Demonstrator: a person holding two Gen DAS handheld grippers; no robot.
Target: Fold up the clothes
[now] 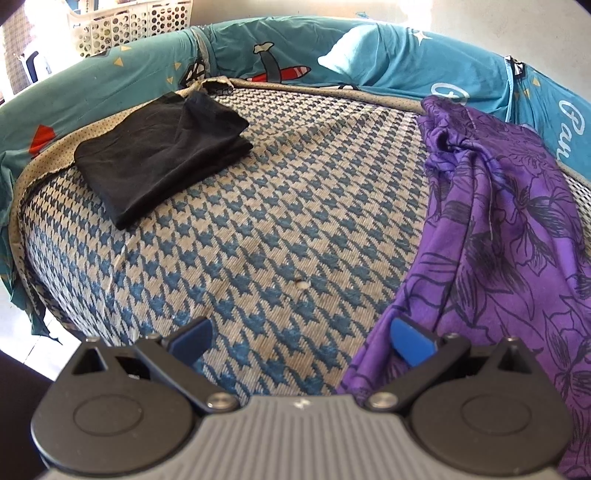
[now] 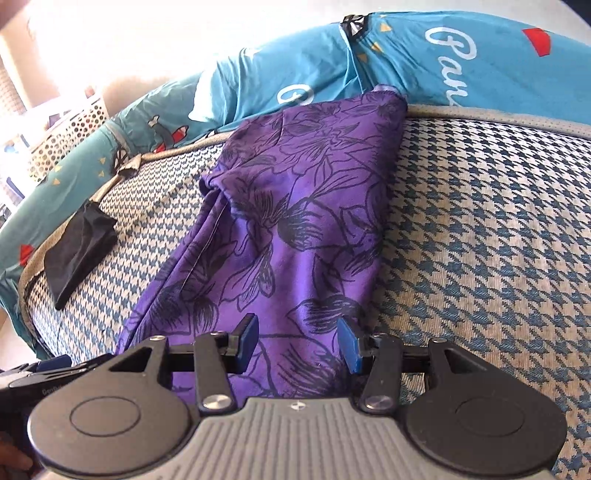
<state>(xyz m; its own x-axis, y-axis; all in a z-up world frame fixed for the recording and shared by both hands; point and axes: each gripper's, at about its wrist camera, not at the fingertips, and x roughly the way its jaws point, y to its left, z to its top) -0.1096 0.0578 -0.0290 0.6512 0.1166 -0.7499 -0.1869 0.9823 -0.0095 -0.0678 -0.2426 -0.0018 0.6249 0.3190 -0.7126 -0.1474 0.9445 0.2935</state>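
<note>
Two garments on the mattress (image 1: pixel 258 206), two grippers, one basket. Purple garment (image 2: pixel 295 206) with a black outline flower print lies lengthwise on the houndstooth blue-and-cream mattress, running from the near edge to the far edge where it meets the teal sheet (image 2: pixel 258 81); it looks folded into a long strip, with a seam line down its left part and some bunching toward the far left corner. Black garment (image 1: pixel 162 151) sits folded into a flat rectangle at the far left of the mattress, well apart from the purple one, one corner over the beige mesh border. Teal sheet (cartoon plane print, white script lettering) is bunched along the far side. Left gripper (image 1: pixel 299 341) hangs over bare mattress just left of the purple garment's near end, jaws spread wide, nothing between them; its right blue pad overlaps the purple edge in view, contact unclear. Right gripper (image 2: pixel 297 345) is over the purple garment's near end, jaws spread, fabric showing in the gap but not pinched. Left wrist view shows the white perforated basket (image 1: pixel 133 26) past the far left corner clearly and the black garment large; right wrist view shows the purple garment's full length and the bare mattress to its right, plus a bit of the left gripper at lower left.
</note>
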